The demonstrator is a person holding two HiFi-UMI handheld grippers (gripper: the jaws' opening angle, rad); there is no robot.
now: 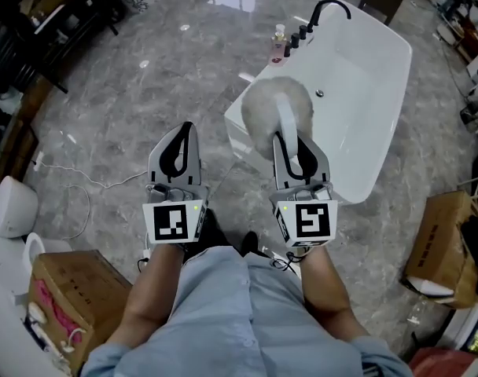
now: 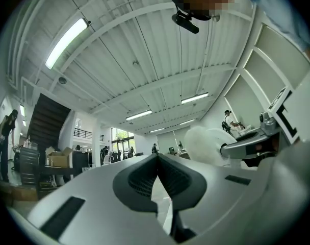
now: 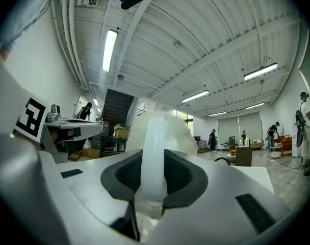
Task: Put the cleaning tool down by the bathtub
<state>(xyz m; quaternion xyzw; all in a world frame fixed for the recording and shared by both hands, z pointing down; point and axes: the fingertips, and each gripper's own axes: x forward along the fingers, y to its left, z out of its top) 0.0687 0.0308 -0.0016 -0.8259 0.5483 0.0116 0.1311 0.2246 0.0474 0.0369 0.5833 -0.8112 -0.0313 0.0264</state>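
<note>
Over a grey marble floor point(image 1: 145, 77), two hand-held grippers are pointed away from the wearer of the head camera. At far left, a cardboard box point(image 1: 74, 285) is seen, with a white cable point(image 1: 82, 181) trailed across the stone just beyond it. The left gripper point(image 1: 187, 129) carries nothing: its fingers point(image 2: 139, 180) are brought together at the tips, with only a thin slit left lower down between the dark pads. Beside it, the right gripper point(image 1: 286, 142) is closed on a duster point(image 1: 277, 108), whose white handle is pinched between the fingers point(image 3: 183, 175) while the fluffy pale head is carried out past the fingertips. From the head view, that head is set against the near left corner of a white bathtub point(image 1: 400, 61); whether the two are touching cannot be told. The duster is held in the air, not yet laid down. At the tub's far end, a black tap point(image 1: 330, 6) is mounted on the rim, and a pink bottle point(image 1: 279, 47) is stood just beside it. At far right, a brown paper bag point(image 1: 447, 246) is propped on the floor, apart from the tub.
</note>
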